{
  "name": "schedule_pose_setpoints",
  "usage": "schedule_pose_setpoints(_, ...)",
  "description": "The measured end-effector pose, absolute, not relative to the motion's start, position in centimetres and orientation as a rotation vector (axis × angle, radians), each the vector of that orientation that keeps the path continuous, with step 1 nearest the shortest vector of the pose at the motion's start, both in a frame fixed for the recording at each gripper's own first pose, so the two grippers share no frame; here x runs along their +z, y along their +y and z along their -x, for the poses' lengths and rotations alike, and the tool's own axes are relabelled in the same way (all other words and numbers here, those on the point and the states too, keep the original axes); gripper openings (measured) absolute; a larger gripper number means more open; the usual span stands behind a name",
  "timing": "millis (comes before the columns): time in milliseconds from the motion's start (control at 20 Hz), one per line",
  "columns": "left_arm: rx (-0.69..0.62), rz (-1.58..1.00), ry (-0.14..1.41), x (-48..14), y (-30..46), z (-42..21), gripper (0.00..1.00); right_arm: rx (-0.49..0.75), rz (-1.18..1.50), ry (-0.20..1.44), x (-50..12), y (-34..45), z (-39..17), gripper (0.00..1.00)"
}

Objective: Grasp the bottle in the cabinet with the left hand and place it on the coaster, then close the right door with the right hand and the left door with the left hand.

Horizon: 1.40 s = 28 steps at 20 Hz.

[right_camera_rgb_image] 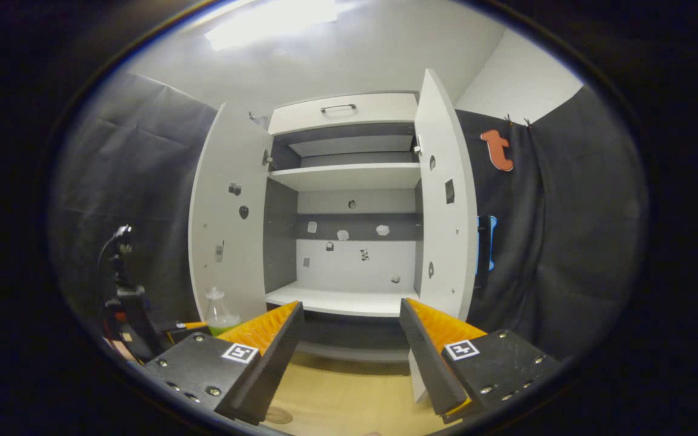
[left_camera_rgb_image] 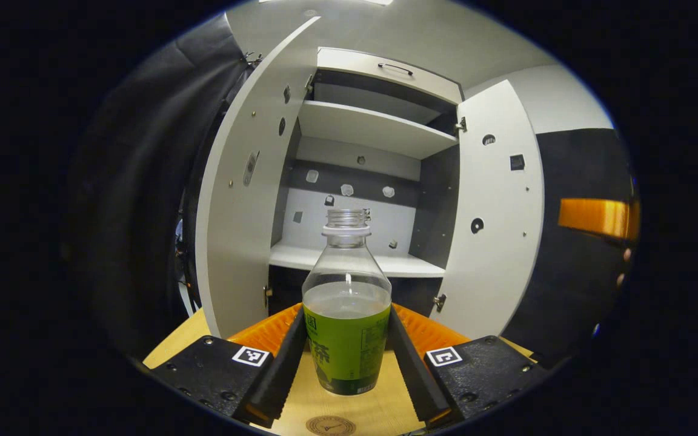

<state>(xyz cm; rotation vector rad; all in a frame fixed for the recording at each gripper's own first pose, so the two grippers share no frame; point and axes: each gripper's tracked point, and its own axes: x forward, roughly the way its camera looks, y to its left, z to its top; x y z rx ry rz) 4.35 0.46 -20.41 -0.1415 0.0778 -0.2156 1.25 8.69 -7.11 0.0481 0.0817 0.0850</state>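
Step in hand: carrying the bottle (left_camera_rgb_image: 347, 303) to the coaster (left_camera_rgb_image: 330, 426). Left gripper (left_camera_rgb_image: 347, 357) clenched on the bottle, one of the fingers (left_camera_rgb_image: 282, 363) pressing each side of the green label, bottle upright, uncapped, roughly half full. Held out in front of the cabinet (left_camera_rgb_image: 379, 130), over the tabletop (left_camera_rgb_image: 300, 393), base just above the coaster at 6 o'clock in the left gripper view; touching or not, cannot tell. Both doors wide open: left door (left_camera_rgb_image: 237, 206) at 9 o'clock, right door (left_camera_rgb_image: 494, 206) at 3 o'clock.

In the right gripper view, right gripper (right_camera_rgb_image: 352, 357) released, fingers spread with nothing between, hovering before the open cabinet (right_camera_rgb_image: 349, 175); bottle (right_camera_rgb_image: 220, 312) at 8 o'clock, low beside the left door (right_camera_rgb_image: 228, 224); right door (right_camera_rgb_image: 443, 200) at 1 o'clock.

Next move, by judgement: lower straight down, centre the base on the coaster, stay level to avoid spilling through the open neck, then spread the fingers and back off. Afterwards, right door first.
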Motion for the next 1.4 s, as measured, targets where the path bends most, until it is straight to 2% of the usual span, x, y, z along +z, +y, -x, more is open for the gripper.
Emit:
schedule_pose_setpoints(350,-0.275,0.054,0.133,-30.5,-1.5,-0.8,0.8,0.101,-0.118,0.066,-8.1,9.7,-1.4,0.94)
schedule_pose_setpoints(450,-0.278,0.034,0.143,-33.0,-1.9,0.0,0.81,0.108,-0.137,0.078,-8.9,9.8,-1.7,0.96)
schedule_pose_setpoints(600,-0.296,0.022,0.154,-35.9,-2.5,0.6,0.81,0.121,-0.134,0.12,-10.6,10.0,-2.1,0.94)
schedule_pose_setpoints(650,-0.301,0.016,0.148,-36.4,-2.6,0.7,0.81,0.126,-0.121,0.133,-11.1,10.1,-2.3,0.96)
schedule_pose_setpoints(1400,-0.392,-0.031,0.163,-39.9,-1.2,-0.4,0.83,0.163,-0.042,0.21,-14.6,13.6,-5.3,0.96)
